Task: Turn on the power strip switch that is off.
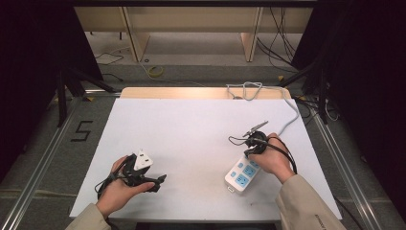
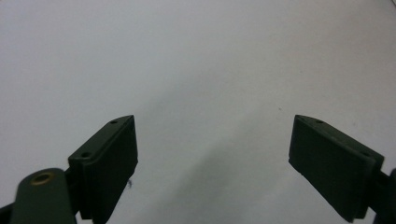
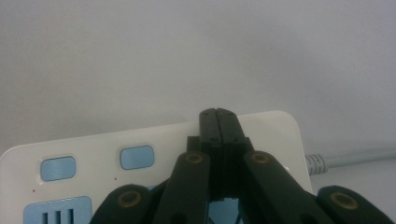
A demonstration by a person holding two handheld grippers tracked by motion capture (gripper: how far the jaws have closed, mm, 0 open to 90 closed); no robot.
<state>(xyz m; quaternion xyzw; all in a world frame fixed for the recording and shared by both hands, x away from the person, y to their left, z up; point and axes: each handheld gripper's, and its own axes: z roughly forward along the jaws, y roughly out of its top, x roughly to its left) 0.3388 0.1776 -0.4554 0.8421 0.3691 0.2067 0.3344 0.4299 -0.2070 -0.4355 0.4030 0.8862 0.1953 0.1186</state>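
Note:
A white power strip (image 1: 241,174) with blue sockets lies at the table's front right, and its grey cable (image 1: 290,118) runs toward the back edge. My right gripper (image 1: 252,151) sits over the strip's cable end. In the right gripper view this gripper (image 3: 218,114) is shut with nothing between its jaws, its tips above the strip (image 3: 107,140) near two blue buttons (image 3: 137,157). My left gripper (image 1: 158,182) is low over the front left of the table, well apart from the strip. In the left gripper view it (image 2: 212,140) stands wide open over bare white surface.
The white sheet (image 1: 191,129) covers most of the table. The strip's cable loops in a coil (image 1: 245,90) at the back edge. Dark stands and loose cables (image 1: 330,110) flank the table on the floor, and a metal rail (image 1: 43,158) runs along the left.

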